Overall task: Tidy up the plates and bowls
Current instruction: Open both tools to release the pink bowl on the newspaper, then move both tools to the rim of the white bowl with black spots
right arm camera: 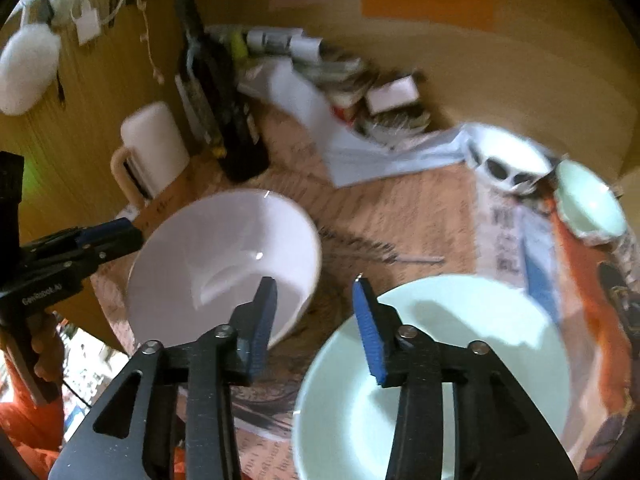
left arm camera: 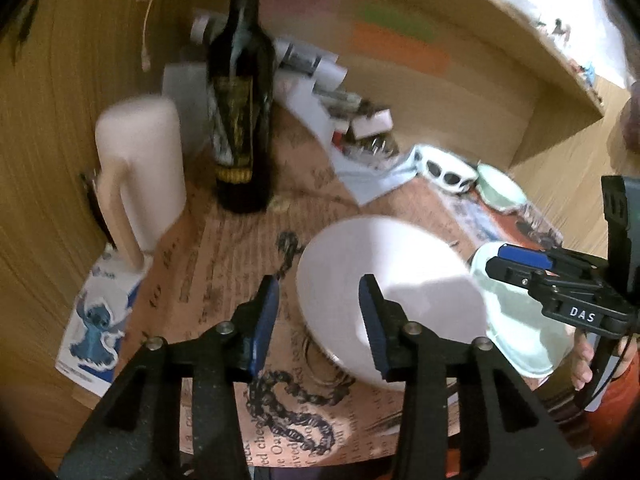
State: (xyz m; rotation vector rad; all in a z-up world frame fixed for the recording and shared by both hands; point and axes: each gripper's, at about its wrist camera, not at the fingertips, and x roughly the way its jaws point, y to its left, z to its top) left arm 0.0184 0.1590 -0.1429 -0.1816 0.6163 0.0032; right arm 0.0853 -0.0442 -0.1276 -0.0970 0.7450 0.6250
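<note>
Far left on the desk (left arm camera: 224, 264), a white jug (left arm camera: 140, 168) and dark bottle (left arm camera: 240, 120) stand near the wooden side wall. The left claw (left arm camera: 320, 312) is spread wide, gripping nothing; its right finger (left arm camera: 374, 320) overlaps the white bowl (left arm camera: 400, 264), contact unclear. Bare printed paper lies between bottle and bowl. Just beside the bowl, the pale green bowl (right arm camera: 460, 360) sits at the desk's near edge. The right claw (right arm camera: 316, 320) is wide apart, empty, its fingers straddling the green bowl's rim. A small green bowl (right arm camera: 592, 200) sits far right.

Glossy white bowl (right arm camera: 224, 264), printed paper table cover (left arm camera: 224, 264), wood-grain wall (left arm camera: 44, 128)
</note>
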